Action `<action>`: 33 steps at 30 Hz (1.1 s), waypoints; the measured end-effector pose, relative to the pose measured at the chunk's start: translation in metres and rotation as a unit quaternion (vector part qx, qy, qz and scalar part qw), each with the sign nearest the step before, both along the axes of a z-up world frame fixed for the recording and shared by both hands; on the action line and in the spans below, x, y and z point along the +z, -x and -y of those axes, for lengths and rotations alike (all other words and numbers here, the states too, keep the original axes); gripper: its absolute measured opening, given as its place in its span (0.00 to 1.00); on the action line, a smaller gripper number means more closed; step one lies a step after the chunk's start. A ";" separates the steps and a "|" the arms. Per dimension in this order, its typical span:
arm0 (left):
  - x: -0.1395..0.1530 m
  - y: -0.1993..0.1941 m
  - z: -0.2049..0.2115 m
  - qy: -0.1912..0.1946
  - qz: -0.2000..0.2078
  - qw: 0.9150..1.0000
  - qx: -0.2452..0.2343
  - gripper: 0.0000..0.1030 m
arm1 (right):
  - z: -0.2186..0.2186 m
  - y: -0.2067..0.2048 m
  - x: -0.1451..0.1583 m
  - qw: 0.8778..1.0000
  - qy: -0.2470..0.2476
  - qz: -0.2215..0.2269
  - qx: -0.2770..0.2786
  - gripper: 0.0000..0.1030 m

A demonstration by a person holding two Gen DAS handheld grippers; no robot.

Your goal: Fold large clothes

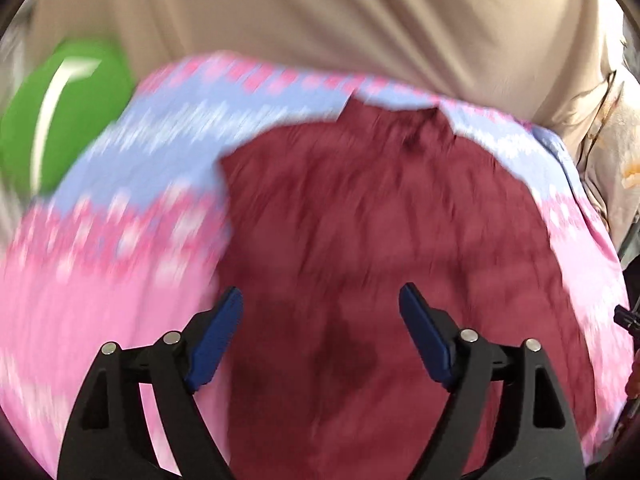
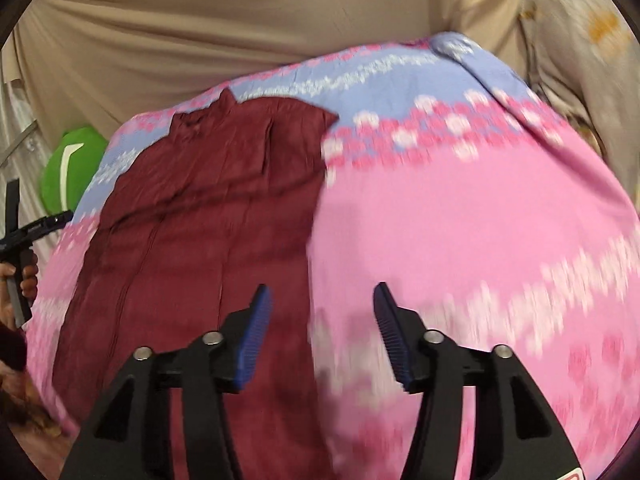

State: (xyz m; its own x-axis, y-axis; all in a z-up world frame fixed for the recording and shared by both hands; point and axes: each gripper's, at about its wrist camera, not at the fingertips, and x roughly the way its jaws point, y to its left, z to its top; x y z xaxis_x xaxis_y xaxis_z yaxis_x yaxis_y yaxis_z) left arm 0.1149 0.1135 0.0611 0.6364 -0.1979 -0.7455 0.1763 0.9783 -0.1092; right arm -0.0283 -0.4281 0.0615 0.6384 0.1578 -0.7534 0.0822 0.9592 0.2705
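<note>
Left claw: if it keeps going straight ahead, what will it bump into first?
Most likely the maroon garment. The left claw is open and empty, and that cloth fills the gap between its fingers, lying on the pink bedsheet. Blur hides how far off it is.

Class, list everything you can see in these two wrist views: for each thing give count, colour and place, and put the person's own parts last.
Garment: one, maroon, spread flat on the sheet.
Bed sheet: one, pink with a lavender band and white flowers, under the garment.
Beige cloth: one, behind the sheet.
Green object: one, with a white mark, beyond the sheet's left edge.
Floral fabric: one, pale with orange print, far right.
Left gripper: black, blue pads, open above the garment.
Right gripper: same, open over the garment's right edge.
</note>
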 end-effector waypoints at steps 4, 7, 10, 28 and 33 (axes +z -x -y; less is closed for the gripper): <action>-0.041 0.073 -0.049 0.018 -0.061 0.998 0.021 0.76 | -0.004 0.076 -0.020 1.000 -0.020 -0.020 -0.007 0.60; -0.070 0.117 -0.072 0.052 -0.100 0.993 0.022 0.76 | -0.011 0.111 -0.039 0.998 -0.049 -0.034 0.001 0.62; -0.089 0.152 -0.079 0.065 -0.112 0.991 0.014 0.76 | -0.022 0.132 -0.056 0.997 -0.059 -0.044 0.007 0.63; -0.097 0.185 -0.061 0.080 -0.087 0.993 -0.019 0.07 | -0.056 0.136 -0.073 0.992 -0.124 -0.026 0.012 0.05; -0.088 0.194 -0.064 0.087 -0.078 0.993 -0.023 0.04 | -0.063 0.143 -0.060 0.996 -0.089 -0.016 0.019 0.03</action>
